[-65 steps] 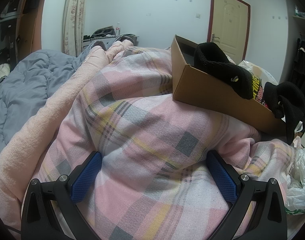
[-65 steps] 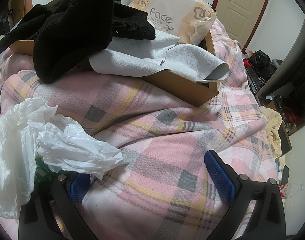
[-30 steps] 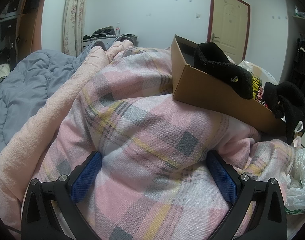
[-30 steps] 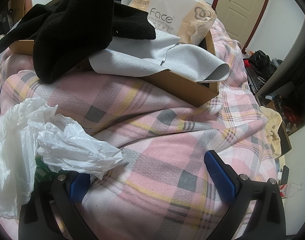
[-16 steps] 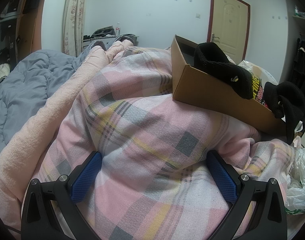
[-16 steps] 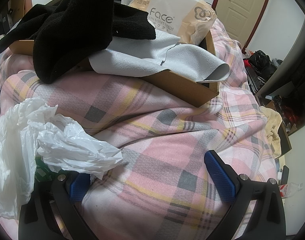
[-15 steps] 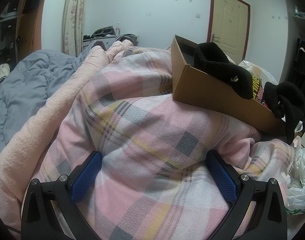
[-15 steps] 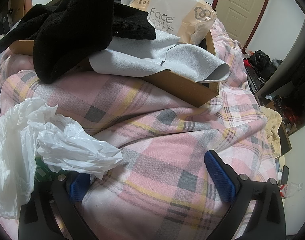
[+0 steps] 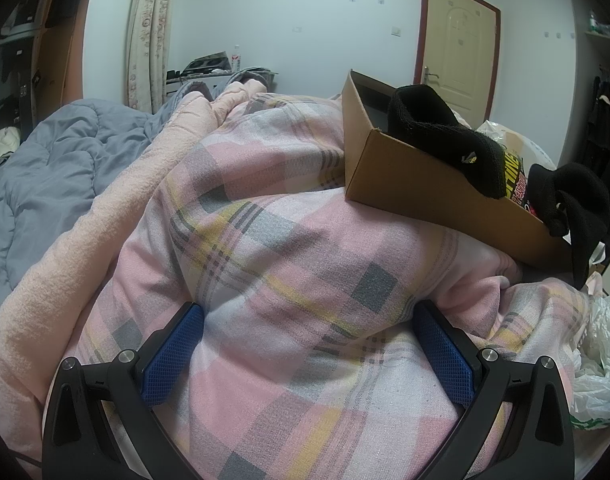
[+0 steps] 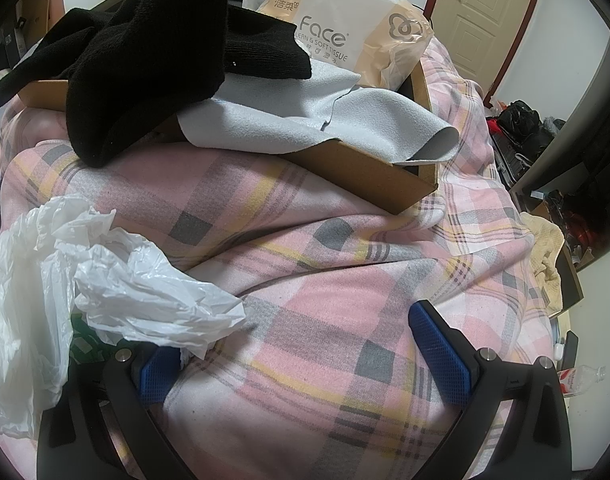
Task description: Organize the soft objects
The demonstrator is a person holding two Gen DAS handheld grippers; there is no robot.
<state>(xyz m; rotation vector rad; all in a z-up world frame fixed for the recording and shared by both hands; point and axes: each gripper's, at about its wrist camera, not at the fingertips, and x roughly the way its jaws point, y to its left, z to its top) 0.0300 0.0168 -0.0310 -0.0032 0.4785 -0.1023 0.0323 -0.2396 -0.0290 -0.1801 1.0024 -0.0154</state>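
Ahead of the left tool, up the slope of the pink plaid blanket, sits one cardboard box with two black socks draped over its near wall, one further right at the corner. The left tool's blue pads stand wide apart, released, resting on the blanket and gripping nothing. The right tool is likewise spread and empty; its left finger is partly buried under one crumpled white plastic bag, which lies just beside and over that finger.

Beyond the right tool the same cardboard box holds the black knitwear, one grey cloth hanging out over the front wall, and one tissue pack at the back. To the left tool's far left lie a peach fleece blanket and a grey quilt.

Judging by this, the sorting is part done: most soft items are at the box, some only hanging on its rim, and the bag is loose. The likely next move is for the right tool to shift left and close on the bag, pinching a firm bunch of its thin film.
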